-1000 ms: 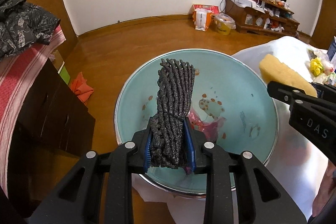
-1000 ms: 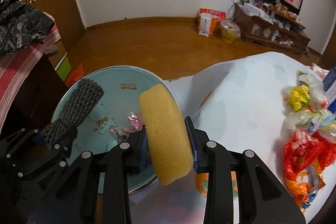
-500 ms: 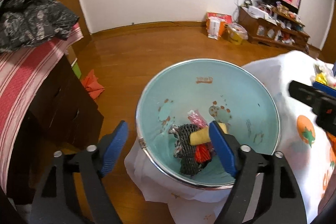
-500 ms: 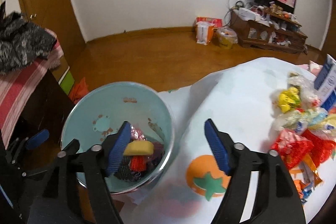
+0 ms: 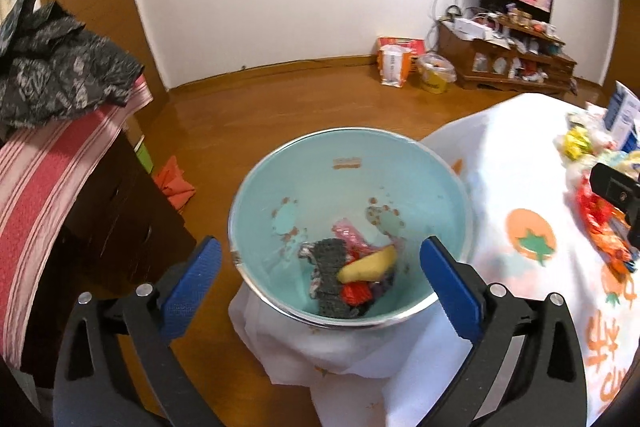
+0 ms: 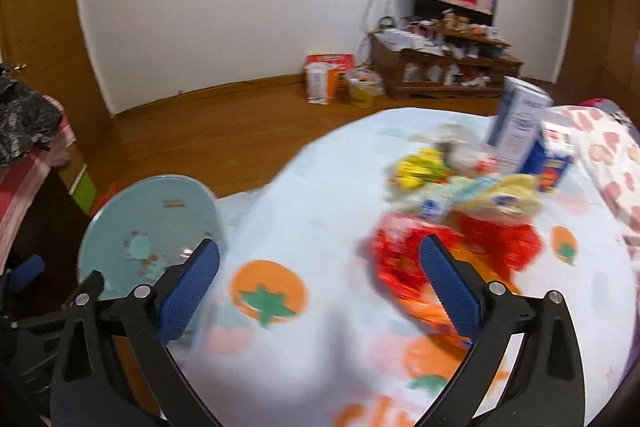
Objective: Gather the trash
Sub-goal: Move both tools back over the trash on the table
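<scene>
A light blue basin [image 5: 424, 163] sits at the edge of the white tablecloth [image 5: 512, 163]. In it lie a dark grey knitted scrubber [image 5: 330, 263], a yellow sponge [image 5: 368, 267] and red and pink wrappers. My left gripper [image 5: 320, 287] is open and empty, above the basin's near rim. My right gripper [image 6: 320, 283] is open and empty over the tablecloth [image 6: 304, 211], with the basin [image 6: 160, 211] at its left. A pile of trash lies ahead to the right: red net bags [image 6: 420, 247], yellow wrappers [image 6: 424, 163] and cartons [image 6: 520, 123]. This view is blurred.
A dark cabinet with a pink striped cloth [image 5: 52, 179] and a black bag [image 5: 60, 71] stands at the left. Wooden floor lies beyond the table. A low shelf [image 5: 508, 67] and bags stand by the far wall.
Both grippers opened: the scrubber and the sponge dropped into the basin. Both then drew back, and the right gripper swung right toward the trash pile.
</scene>
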`<action>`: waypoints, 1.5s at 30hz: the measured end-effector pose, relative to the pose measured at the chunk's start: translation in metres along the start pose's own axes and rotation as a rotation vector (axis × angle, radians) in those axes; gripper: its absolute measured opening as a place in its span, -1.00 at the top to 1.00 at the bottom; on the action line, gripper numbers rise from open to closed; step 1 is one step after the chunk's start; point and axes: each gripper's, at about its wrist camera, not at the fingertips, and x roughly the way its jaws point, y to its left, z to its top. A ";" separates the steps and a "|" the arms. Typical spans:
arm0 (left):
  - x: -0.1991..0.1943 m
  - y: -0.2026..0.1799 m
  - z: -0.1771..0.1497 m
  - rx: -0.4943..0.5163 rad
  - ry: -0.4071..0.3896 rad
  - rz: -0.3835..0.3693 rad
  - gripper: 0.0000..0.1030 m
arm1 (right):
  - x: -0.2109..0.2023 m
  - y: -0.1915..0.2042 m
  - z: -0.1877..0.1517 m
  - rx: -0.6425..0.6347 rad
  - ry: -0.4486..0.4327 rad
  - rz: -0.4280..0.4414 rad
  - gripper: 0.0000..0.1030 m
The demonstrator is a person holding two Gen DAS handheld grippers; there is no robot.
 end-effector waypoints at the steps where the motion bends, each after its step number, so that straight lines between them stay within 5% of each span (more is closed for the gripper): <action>1: -0.002 -0.003 -0.001 0.005 -0.004 -0.006 -0.89 | -0.004 -0.007 -0.003 0.008 -0.006 -0.006 -0.91; 24: -0.029 -0.124 -0.025 0.203 0.021 -0.159 -0.89 | -0.057 -0.159 -0.060 0.148 -0.028 -0.184 -0.86; 28: -0.025 -0.145 -0.029 0.214 0.039 -0.190 -0.87 | -0.055 -0.183 -0.071 0.178 0.007 -0.197 -0.41; 34: -0.018 -0.180 -0.022 0.229 0.059 -0.244 -0.62 | -0.051 -0.197 -0.076 0.204 0.017 -0.192 -0.25; 45: -0.002 -0.256 -0.002 0.215 0.091 -0.303 -0.46 | -0.041 -0.209 -0.079 0.197 0.045 -0.171 -0.25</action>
